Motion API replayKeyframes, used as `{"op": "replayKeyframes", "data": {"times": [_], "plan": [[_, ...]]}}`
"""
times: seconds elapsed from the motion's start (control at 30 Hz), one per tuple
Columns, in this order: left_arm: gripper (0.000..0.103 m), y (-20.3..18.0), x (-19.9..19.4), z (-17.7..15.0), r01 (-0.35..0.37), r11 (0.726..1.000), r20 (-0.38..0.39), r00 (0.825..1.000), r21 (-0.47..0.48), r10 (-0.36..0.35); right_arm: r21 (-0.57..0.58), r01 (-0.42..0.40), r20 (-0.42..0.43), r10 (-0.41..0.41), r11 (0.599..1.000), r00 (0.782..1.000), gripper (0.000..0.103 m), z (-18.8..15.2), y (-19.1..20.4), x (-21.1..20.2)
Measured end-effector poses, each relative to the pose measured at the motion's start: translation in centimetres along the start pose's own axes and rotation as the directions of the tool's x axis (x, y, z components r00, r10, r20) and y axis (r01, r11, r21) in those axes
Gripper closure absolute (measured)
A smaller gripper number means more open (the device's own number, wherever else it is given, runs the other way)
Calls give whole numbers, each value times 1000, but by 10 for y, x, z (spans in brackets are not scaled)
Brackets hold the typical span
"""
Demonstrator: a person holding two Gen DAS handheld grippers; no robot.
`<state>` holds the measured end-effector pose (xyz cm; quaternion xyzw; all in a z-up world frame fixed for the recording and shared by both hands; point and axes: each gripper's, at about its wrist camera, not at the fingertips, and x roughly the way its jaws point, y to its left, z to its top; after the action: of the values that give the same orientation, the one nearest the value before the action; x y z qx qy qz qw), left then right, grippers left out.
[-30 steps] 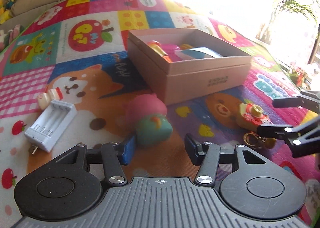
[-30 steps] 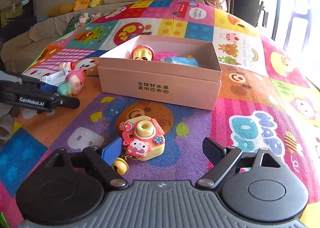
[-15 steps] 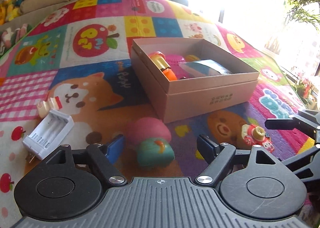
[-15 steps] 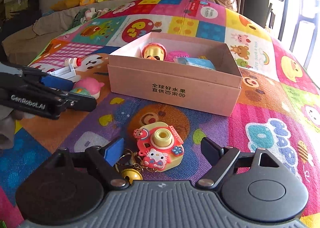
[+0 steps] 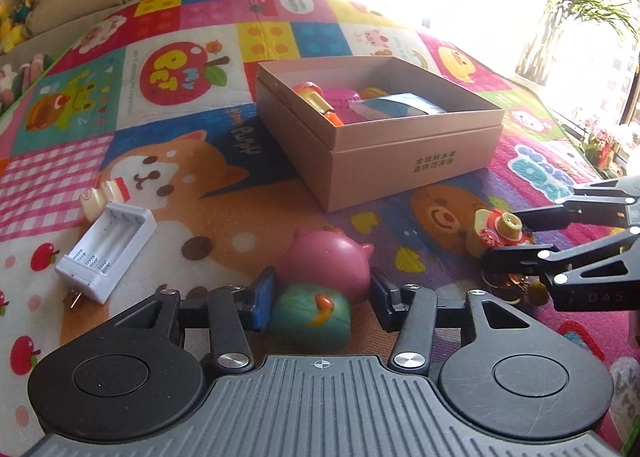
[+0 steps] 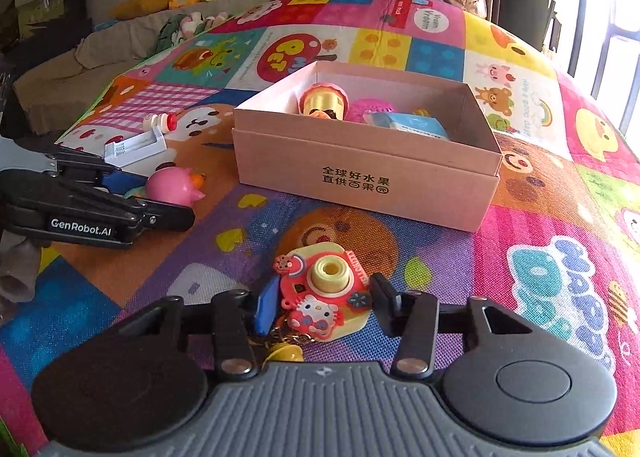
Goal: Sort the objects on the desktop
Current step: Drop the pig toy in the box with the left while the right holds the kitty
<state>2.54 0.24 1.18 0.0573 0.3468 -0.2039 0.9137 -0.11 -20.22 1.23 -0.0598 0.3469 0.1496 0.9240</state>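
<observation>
Patchwork cartoon play mat point(image 5: 192, 185) under cardboard box point(image 5: 400, 169); sunlit window behind.

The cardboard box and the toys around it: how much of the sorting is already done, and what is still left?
Done: the cardboard box already holds several toys.
In hand: the left gripper has just closed around the pink and green toy, and the right gripper around the toy camera; both toys are on the mat.
Left: the white battery charger and the small bottle.

Between the left jaws lies a pink-and-teal toy point(image 5: 322, 281); between the right jaws, a red-and-yellow toy camera point(image 6: 324, 289).
</observation>
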Motion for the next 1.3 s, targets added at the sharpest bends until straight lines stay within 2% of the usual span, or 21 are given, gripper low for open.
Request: {"op": "replayKeyframes", "data": {"times": [0.1,0.2,0.27,0.4,0.47,0.53,0.67,0.7,0.77,0.83,0.93,1.07,1.17,1.3], "plan": [[49,-9,-18,5,27,999,37,999,34,-28,-3,-16,3,16,1000,1000,57,5,-2,-11],[49,-16,-41,27,37,998,133,990,59,-45,6,-10,80,9,1000,997,57,22,-9,-39],[49,-19,-53,47,26,997,207,977,78,-42,13,-1,156,-1,1000,988,57,41,-15,-63],[49,-24,-58,94,-3,997,334,942,81,-24,44,-10,304,-4,999,953,57,89,-35,-106],[49,-25,-44,116,19,999,351,936,45,-34,53,-3,357,-16,999,934,57,112,-44,-115],[49,-26,-24,131,36,999,354,934,17,-40,80,14,377,-43,997,925,57,135,-52,-112],[49,-27,25,143,120,992,281,954,-37,-105,132,38,356,-83,991,931,57,168,-65,-85],[47,-27,38,141,150,988,254,958,-42,-135,135,49,344,-93,990,934,57,173,-67,-75],[38,-26,49,135,156,986,223,965,-50,-142,146,63,319,-107,987,942,57,180,-69,-57],[25,-21,46,125,153,987,220,966,-50,-139,153,80,288,-121,985,950,57,187,-72,-36],[17,-9,31,108,119,992,215,971,-47,-106,181,85,239,-127,980,963,57,193,-79,-7],[10,11,15,84,60,995,188,981,-77,-45,205,113,183,-152,972,971,57,198,-85,34],[8,22,0,63,-13,997,185,982,-80,28,209,145,136,-175,967,975,54,200,-89,61],[7,43,-22,36,-90,990,196,975,-105,110,248,119,140,-157,961,978,51,191,-95,60]]}}
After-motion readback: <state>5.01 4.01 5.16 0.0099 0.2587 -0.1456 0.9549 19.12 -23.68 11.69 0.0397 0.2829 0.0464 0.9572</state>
